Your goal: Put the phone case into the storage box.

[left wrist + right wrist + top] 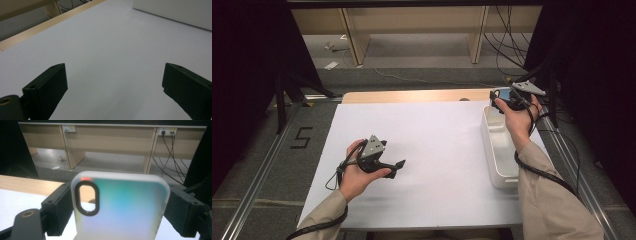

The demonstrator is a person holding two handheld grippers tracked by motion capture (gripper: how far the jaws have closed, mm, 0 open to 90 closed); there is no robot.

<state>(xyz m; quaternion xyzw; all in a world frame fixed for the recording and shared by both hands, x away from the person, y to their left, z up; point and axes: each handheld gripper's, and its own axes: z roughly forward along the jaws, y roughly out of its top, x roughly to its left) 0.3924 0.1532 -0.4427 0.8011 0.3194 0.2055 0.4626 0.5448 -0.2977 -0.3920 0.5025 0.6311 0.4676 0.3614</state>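
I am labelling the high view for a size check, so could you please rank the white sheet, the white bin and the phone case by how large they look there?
1. white sheet, by far the largest.
2. white bin, a long tub on the sheet's right side.
3. phone case, a small bluish patch in the right claw; it is farthest from the camera and partly hidden, so it looks smaller than it is.

Phone case: translucent, frosted at the rim, with rounded corners. The back is tinted in a soft gradient, teal across the upper part, fading to pale lilac and white lower down, with a yellowish edge on one side. An oval camera cutout, ringed in black, is set near one upper corner; a small red-orange glint is seen at the rim just above it. The case is held upright, gripped by its two long edges, its back turned to the right gripper view. In the high view it is seen as a small bluish patch above the far end of the white bin.
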